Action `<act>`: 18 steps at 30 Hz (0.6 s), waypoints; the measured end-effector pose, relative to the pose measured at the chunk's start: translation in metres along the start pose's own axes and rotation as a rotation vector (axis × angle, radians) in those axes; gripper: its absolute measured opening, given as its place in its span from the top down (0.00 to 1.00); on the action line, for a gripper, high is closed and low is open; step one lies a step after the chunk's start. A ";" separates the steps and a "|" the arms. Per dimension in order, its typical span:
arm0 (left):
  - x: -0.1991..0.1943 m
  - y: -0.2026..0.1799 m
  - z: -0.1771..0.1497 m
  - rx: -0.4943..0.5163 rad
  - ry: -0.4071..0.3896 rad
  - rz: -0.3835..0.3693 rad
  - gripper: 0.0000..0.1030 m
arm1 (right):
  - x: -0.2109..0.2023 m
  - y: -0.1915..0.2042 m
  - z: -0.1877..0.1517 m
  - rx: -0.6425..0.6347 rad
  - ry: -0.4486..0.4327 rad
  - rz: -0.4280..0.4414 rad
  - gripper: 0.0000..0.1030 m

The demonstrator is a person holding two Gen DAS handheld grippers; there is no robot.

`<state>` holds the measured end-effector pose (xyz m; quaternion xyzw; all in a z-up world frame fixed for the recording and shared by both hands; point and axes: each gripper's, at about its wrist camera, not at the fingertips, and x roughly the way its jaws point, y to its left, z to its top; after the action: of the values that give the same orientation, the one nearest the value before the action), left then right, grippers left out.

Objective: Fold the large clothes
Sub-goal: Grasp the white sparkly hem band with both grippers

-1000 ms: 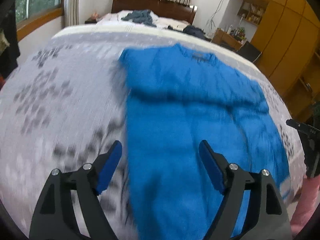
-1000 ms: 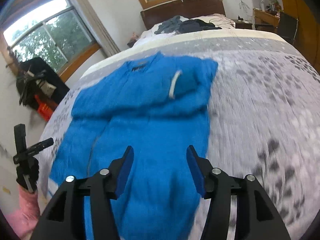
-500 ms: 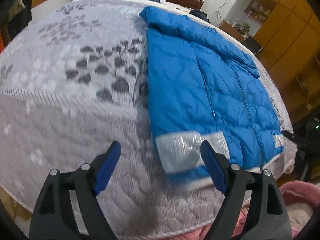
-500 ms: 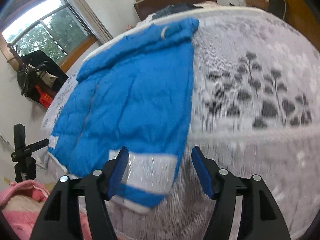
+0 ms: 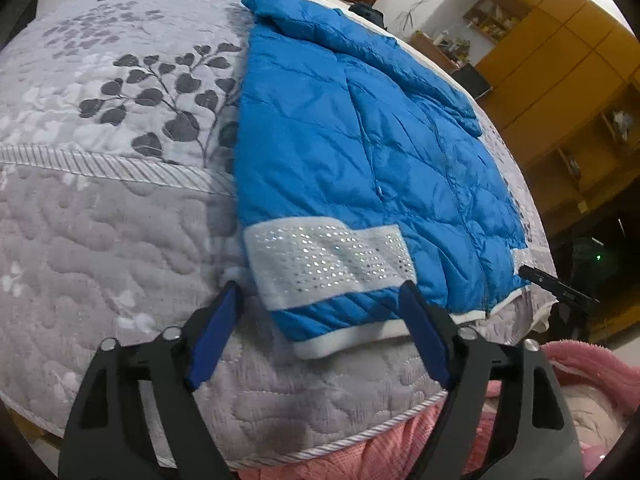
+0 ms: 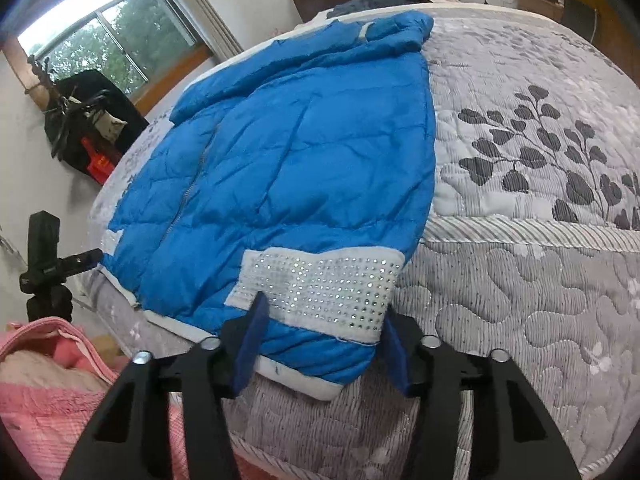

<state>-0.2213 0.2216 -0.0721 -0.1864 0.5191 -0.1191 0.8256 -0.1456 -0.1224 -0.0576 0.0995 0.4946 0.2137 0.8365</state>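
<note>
Left gripper (image 5: 318, 308): your jaws stand wide apart and hold nothing; they frame the near-left corner of the hem, one finger over bare quilt, the other at the edge of the sequin band.
Right gripper (image 6: 322, 320): also spread and empty, sitting low against the hem at the near-right corner, with the sequin patch between the fingers.
Jacket (image 5: 360, 152): a blue padded jacket lies flat, front up, on the bed, hem toward you, collar far away. Sleeves appear already folded across the upper body.
Hem (image 6: 304, 384): the white trim lies close to the bed's near edge.
Sequin band (image 5: 328, 260): stiff-looking and slick; judge it a poor place to pinch.
Step in hand: likely gripping both hem corners for a bottom-to-top fold.
Advice: slide each lower finger under the white trim, take all layers, and close only when both sides are matched.
Risk: padded fabric may slip or trap air; lift both corners level.
Quilt (image 5: 100, 240): keep it out of the pinch.
Tripod (image 6: 44, 264): beside the bed, well apart.
</note>
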 end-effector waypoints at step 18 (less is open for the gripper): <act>-0.027 -0.011 0.019 -0.046 -0.096 -0.175 0.88 | -0.045 0.001 0.023 0.027 -0.144 0.132 0.87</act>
<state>-0.2159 0.2259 -0.0384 -0.2555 0.4630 -0.1699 0.8316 -0.1450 -0.1407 -0.0102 0.1583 0.4285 0.2538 0.8526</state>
